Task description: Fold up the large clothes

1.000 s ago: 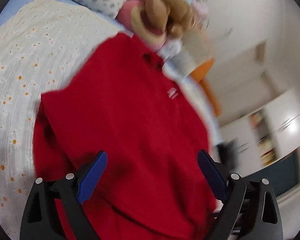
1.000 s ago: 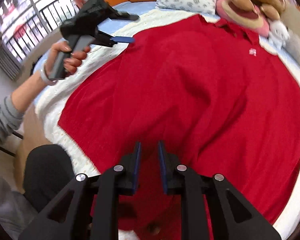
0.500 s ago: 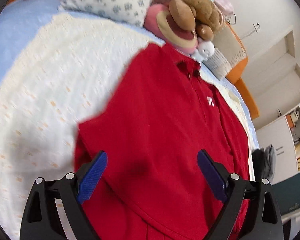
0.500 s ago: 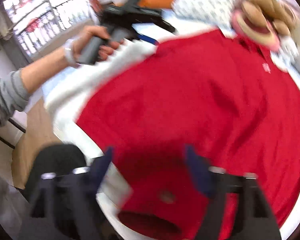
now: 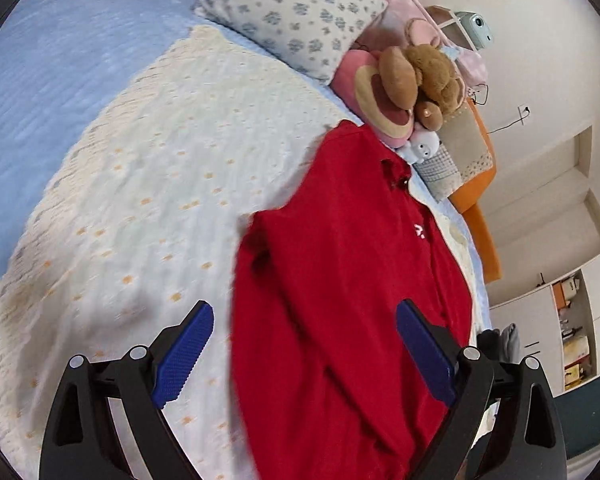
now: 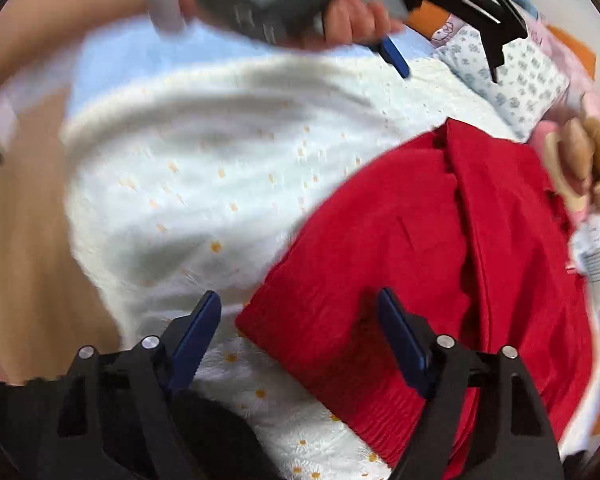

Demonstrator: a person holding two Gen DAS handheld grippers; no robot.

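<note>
Hanging over the bed, both grippers are empty. The left gripper (image 5: 304,344) has its jaws spread wide, nothing between the pads, pointed down at the long side edge of the red shirt (image 5: 348,280). The right gripper (image 6: 300,340) has just been opening, then eased in a touch; its jaws stand apart, and though the shirt's near corner shows between the pads, they do not press on it.

The shirt lies on the white daisy blanket (image 5: 140,220), collar toward the pillow (image 5: 292,20) and the plush toys (image 5: 412,80) at the head of the bed. In the right wrist view one side panel looks doubled over the body, with a long crease running from the collar toward the hem; that reads as a first lengthwise fold laid in place. Its free side edge is well in from the blanket's left border, with bare blanket on that side, and the far side runs close to the bed's other edge.

Judging from the open jaws over the hem corner and the side edge, the hands seem to be lining up for a fresh pinch, likely the next fold. The cloth is soft and will sag, so both corners need catching together. The right view is blurred, so the crease's exact line is hard to tell.
</note>
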